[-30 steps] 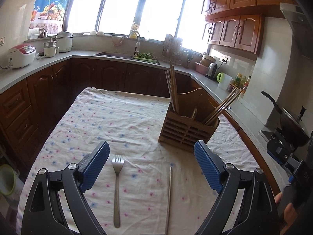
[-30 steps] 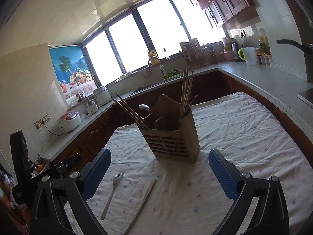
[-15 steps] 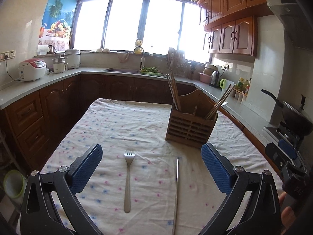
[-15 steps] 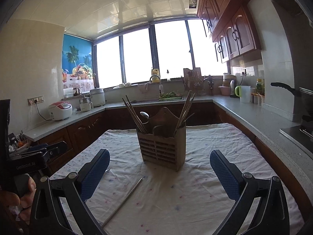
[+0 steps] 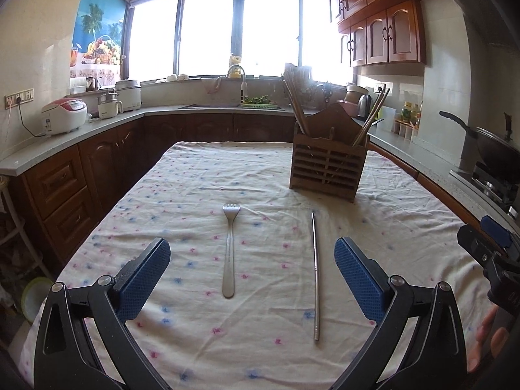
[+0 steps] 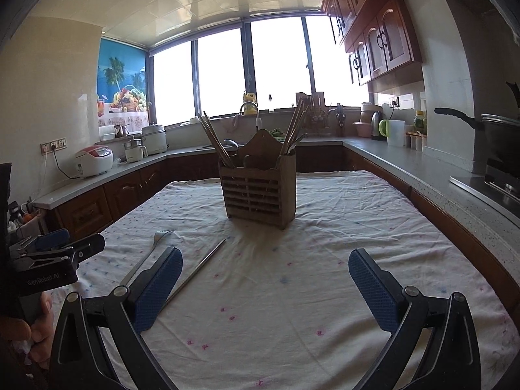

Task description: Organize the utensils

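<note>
A steel fork (image 5: 229, 253) and a thin steel chopstick (image 5: 315, 269) lie side by side on the flowered tablecloth (image 5: 195, 201). Behind them stands a wooden utensil holder (image 5: 326, 169) with several chopsticks in it. My left gripper (image 5: 252, 279) is open and empty, low over the cloth, with the fork and chopstick lying between its blue pads. My right gripper (image 6: 265, 286) is open and empty, right of the chopstick (image 6: 198, 269) and fork (image 6: 146, 256), facing the holder (image 6: 256, 191).
The table is ringed by a grey counter (image 5: 81, 133) with dark wood cabinets. A rice cooker (image 5: 63, 115) and pots stand at left, a sink (image 5: 242, 104) at the back, a wok on a stove (image 5: 494, 152) at right.
Both grippers have pulled back and levelled out. The fork, chopstick and holder now sit further ahead. Nothing on the table has moved.
</note>
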`<act>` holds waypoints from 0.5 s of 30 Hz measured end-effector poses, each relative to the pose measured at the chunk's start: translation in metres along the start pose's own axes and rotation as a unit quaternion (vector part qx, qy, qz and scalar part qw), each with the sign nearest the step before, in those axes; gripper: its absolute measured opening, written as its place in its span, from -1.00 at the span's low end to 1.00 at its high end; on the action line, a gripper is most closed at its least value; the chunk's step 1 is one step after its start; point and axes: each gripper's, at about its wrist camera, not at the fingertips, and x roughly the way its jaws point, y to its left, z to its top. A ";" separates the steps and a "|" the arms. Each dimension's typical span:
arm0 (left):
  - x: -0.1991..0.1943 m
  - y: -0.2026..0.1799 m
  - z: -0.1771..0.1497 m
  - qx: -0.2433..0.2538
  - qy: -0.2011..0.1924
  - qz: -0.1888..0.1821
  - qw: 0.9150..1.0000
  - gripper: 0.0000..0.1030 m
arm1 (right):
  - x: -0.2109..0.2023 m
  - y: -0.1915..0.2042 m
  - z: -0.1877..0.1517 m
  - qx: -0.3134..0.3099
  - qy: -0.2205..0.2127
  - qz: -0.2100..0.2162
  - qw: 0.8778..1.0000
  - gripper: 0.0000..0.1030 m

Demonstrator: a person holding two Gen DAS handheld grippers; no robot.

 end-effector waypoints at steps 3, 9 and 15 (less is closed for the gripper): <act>-0.004 0.001 -0.005 0.002 -0.001 0.004 1.000 1.00 | -0.004 -0.003 -0.004 0.003 0.001 -0.001 1.000 1.00; -0.010 0.005 -0.012 0.002 0.002 0.009 1.000 1.00 | -0.011 -0.015 -0.013 0.021 0.006 -0.010 1.000 1.00; -0.017 0.006 -0.014 0.000 -0.002 0.024 1.000 1.00 | -0.021 -0.020 -0.015 0.029 -0.004 -0.003 1.000 1.00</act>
